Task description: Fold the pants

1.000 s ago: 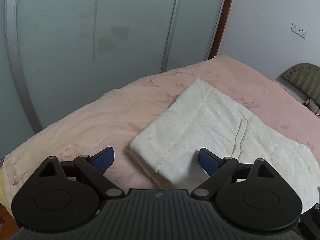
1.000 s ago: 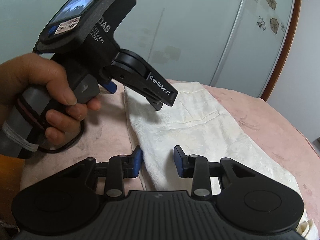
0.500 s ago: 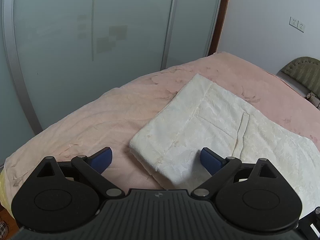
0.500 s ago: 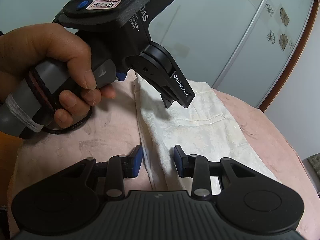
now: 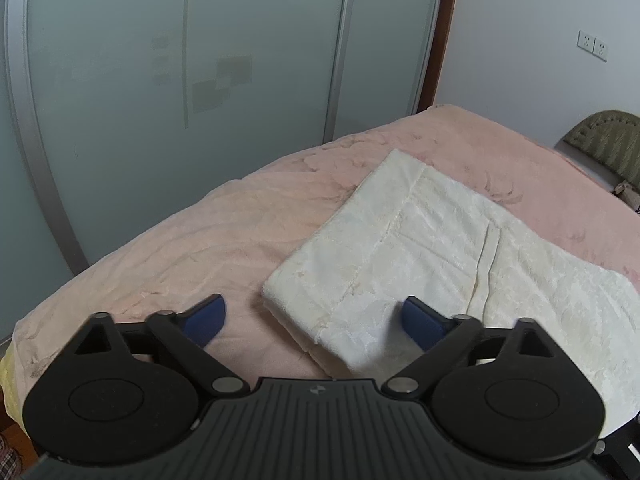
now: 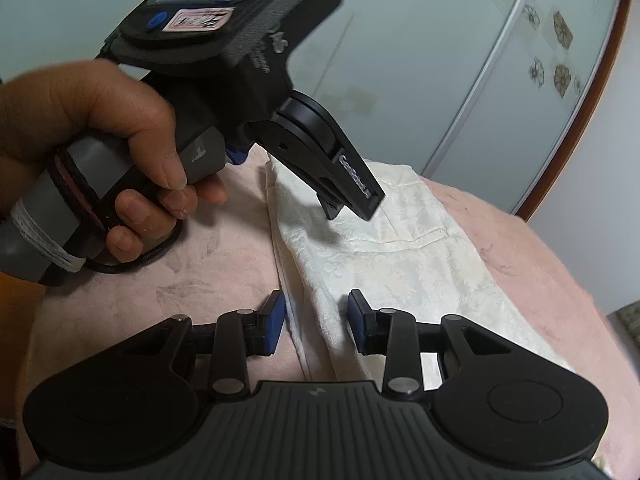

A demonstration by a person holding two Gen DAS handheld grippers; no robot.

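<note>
Both tongs hang over the cream pants (image 5: 420, 248), which lie folded on the pink bed cover (image 5: 192, 248). Left tongs (image 5: 312, 316) straddle the near corner, wide but closing, nothing pinched yet. Right tongs (image 6: 316, 316) stand narrow astride the near folded edge, pads clear of it, probably poised to lift it. Behind the bed stand frosted sliding doors (image 5: 240, 60).

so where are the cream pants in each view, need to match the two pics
Left wrist view: the cream pants lie centre to right on the pink bedcover, their near corner between the pads of the left gripper.
Right wrist view: the pants run up the middle, their near edge between the pads of the right gripper.
Shared landmark: the frosted sliding doors behind the bed, also seen at.
</note>
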